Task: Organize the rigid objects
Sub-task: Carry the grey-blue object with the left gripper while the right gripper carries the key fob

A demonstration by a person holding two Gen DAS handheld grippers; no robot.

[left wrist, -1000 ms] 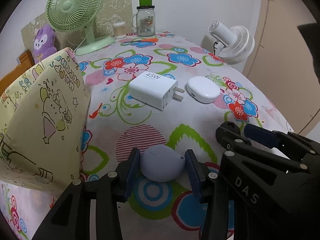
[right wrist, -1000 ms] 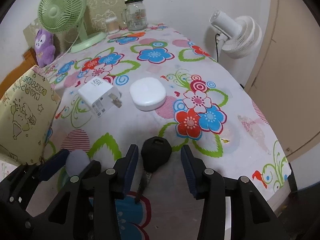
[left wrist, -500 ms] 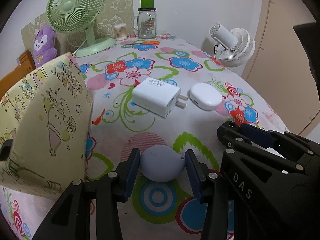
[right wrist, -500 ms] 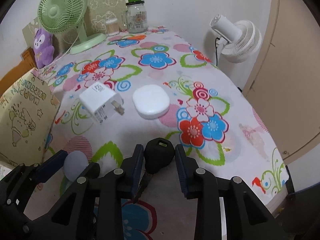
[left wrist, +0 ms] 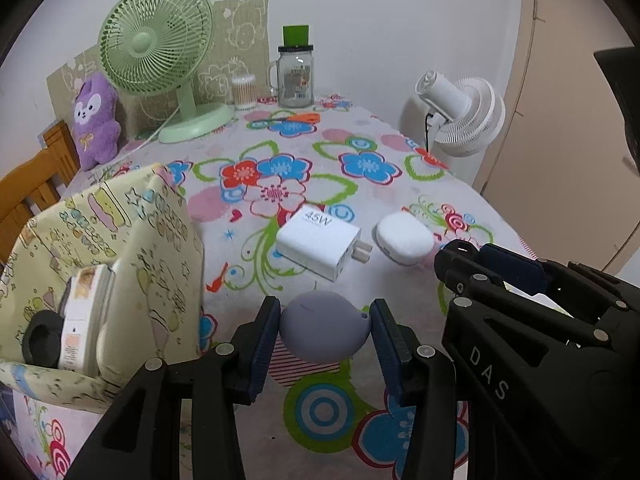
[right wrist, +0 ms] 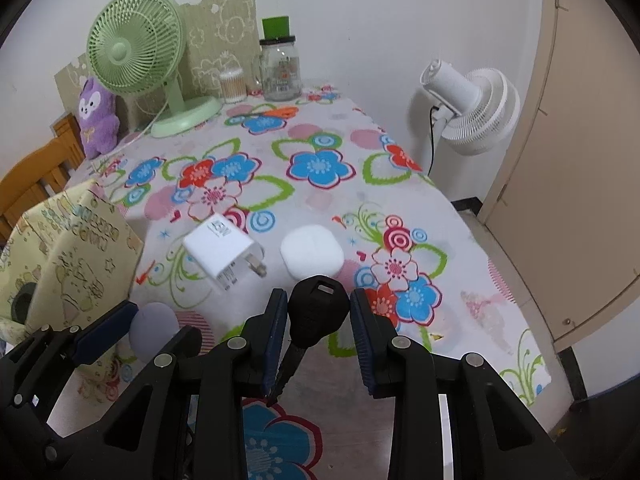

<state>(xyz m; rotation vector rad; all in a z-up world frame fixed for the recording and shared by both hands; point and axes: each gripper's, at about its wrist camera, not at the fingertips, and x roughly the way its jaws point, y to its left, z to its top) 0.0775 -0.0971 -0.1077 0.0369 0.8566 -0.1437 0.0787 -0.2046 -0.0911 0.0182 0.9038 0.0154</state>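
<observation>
The lilac egg-shaped case (left wrist: 323, 327) sits clamped between the blue pads of the left gripper (left wrist: 325, 330), raised above the flowered table (left wrist: 360, 136), with the fabric storage box (left wrist: 160, 240) just to its left (a black ring-shaped thing and a white carton lie inside it). The right gripper (right wrist: 319, 320) has its fingers pressed on the black head of a car key (right wrist: 318, 310), blade pointing down and back toward the camera. Farther out on the table lie a white 45W charger (left wrist: 318, 242) with prongs toward a white oval earbud case (left wrist: 404, 239), near each other but apart. At the far end stand a green desk fan (left wrist: 160, 48), a glass jar (left wrist: 295, 76) and a purple plush toy (left wrist: 96, 120)
</observation>
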